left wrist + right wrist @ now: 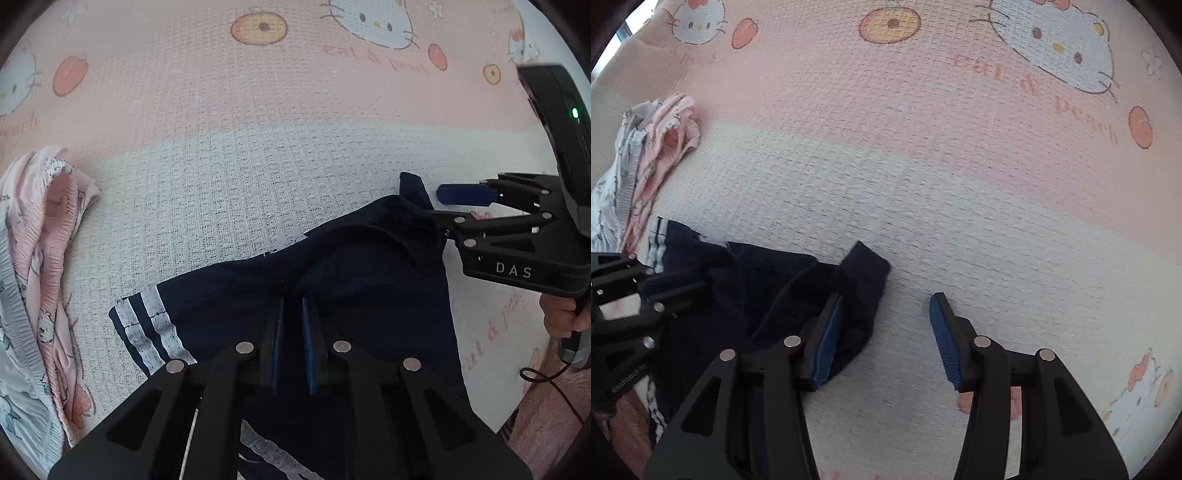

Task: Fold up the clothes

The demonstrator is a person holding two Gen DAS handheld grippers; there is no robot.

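A navy garment with white stripes on one edge lies rumpled on the mat. My left gripper points down at its middle, shut on a raised fold of the navy cloth, and creases run toward the tips. My right gripper is at the garment's far right corner. In the right wrist view the right gripper stands open: its left pad rests against the navy corner, while its right pad hangs over bare mat. The left gripper shows at that view's left edge.
A heap of pink and pale printed clothes lies to the left. The pink and white cat-print mat stretches ahead. A hand holds the right gripper's handle, with a cable trailing over fluffy pink fabric.
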